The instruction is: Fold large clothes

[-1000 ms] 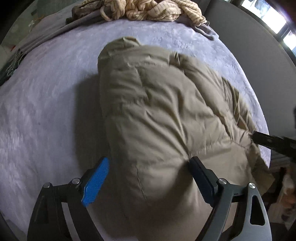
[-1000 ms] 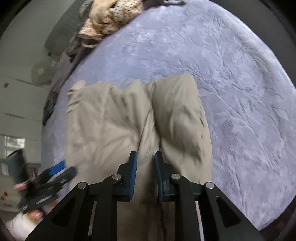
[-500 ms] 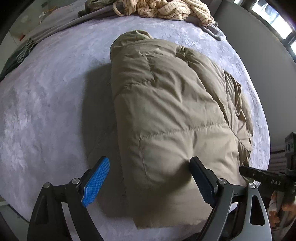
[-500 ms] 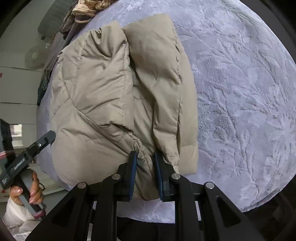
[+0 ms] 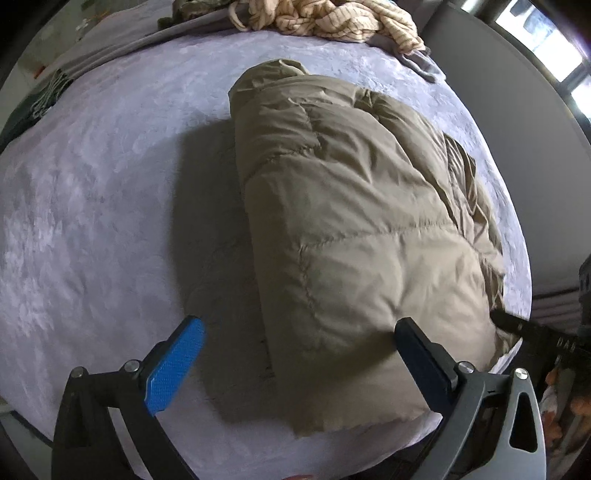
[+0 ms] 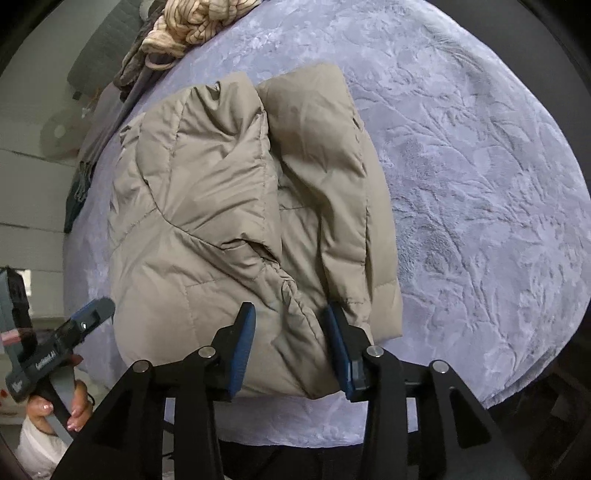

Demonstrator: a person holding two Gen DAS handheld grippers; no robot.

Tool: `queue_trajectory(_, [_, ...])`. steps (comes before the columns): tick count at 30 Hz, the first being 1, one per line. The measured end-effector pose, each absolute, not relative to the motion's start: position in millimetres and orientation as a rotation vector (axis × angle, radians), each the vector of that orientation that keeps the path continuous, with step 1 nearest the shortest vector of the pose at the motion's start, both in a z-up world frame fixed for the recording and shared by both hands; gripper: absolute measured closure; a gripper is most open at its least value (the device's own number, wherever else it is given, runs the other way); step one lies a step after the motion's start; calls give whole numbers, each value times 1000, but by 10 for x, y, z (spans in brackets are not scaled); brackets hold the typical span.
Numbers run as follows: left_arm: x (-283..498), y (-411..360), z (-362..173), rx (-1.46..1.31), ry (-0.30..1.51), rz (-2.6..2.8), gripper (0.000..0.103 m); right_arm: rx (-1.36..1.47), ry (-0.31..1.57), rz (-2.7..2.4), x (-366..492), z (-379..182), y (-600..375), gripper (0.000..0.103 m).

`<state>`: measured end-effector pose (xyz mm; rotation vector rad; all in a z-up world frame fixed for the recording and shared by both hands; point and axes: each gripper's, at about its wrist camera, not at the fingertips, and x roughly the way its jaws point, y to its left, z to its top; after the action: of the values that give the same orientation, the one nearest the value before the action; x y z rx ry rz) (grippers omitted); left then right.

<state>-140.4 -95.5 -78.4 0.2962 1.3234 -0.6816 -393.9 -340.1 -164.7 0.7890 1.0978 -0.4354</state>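
The right hand-held gripper [image 6: 290,345] has its jaws parted, one on each side of a puckered ridge of cloth at the near edge of the jacket [image 6: 236,221]. The pads look just clear of the cloth rather than pinching it, so I judge that it holds nothing. The left hand-held gripper [image 5: 295,356] is spread wide and empty, straddling the jacket's near left corner: its blue pad hangs over bare blanket, while its dark pad stands at the padded edge.

The tan padded jacket lies on the bed [image 6: 480,184], on a lilac blanket, with both sides folded inward so that they meet along a seam down the middle. That makes a long, narrow bundle, and its near end reaches almost to the bed's edge. Both grippers sit at this near end, probably because it is the natural edge to lift for the next fold, end over end.

A heap of striped cream cloth [image 5: 325,18] lies at the far side, well apart from the jacket.
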Motion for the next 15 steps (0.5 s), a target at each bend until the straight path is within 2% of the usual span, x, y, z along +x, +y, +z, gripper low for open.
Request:
queue_trajectory(2, [-1399, -904, -789, 311, 1318, -682, 0, 793, 1079, -457, -3942, -1627, -3351, 52])
queue_trajectory(6, [-1360, -796, -801, 321, 1308, -692, 0, 788, 1065, -501, -3932, -1634, -3270, 50])
queue_trajectory(12, [-1339, -676, -805, 333, 1307, -701, 0, 782, 1020, -561, -3944, -1565, -3087, 38])
queue_trajectory(14, [-1332, -648, -809, 331, 1306, -705, 0, 777, 995, -569, -3947, -1496, -3080, 31])
queue_trajectory(15, [-1325, -646, -819, 333, 1308, -703, 0, 774, 981, -570, -3949, -1467, -3103, 31])
